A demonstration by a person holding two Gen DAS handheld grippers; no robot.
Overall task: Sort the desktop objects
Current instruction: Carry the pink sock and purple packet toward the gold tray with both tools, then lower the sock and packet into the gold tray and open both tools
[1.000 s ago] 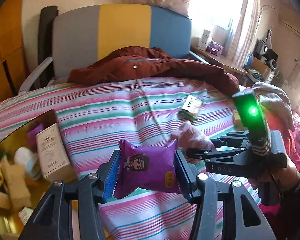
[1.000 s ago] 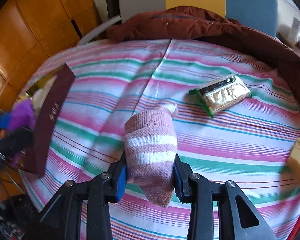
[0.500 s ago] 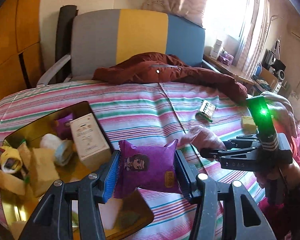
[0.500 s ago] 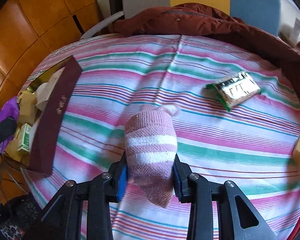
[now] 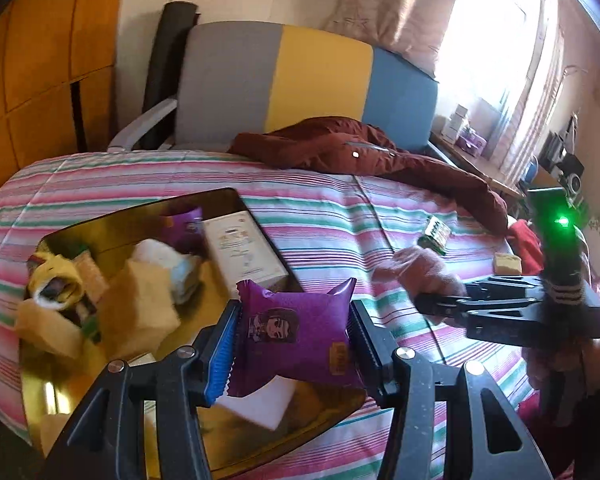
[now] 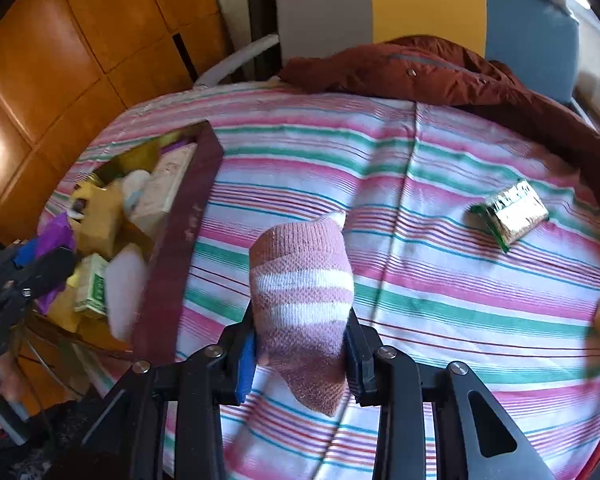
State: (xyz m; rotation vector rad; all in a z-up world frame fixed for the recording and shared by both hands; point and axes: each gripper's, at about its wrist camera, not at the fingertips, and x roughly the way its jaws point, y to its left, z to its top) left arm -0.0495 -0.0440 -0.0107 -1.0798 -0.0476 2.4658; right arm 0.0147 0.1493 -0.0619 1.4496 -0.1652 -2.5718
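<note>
at the far left, a shallow gold-lined tray with dark maroon walls (image 5: 236,200) sits on a bed covered in a pink, green and white striped sheet (image 5: 324,208). the tray holds a white printed carton (image 5: 242,250), a yellow sock (image 5: 54,280), tan sponge blocks (image 5: 138,304) and another purple packet (image 5: 182,226). the left gripper (image 5: 294,334), about half open, pinches a glossy purple snack pouch (image 5: 296,330) between its pads, above the tray's near right corner. to the right, the right gripper (image 6: 300,350), nearly closed, squeezes a rolled pink and white striped sock (image 6: 302,296) above the sheet. farther right lie a green and silver foil packet (image 6: 510,214) and a tan sponge (image 5: 507,263); a dark red jacket (image 5: 364,154) lies behind.
</note>
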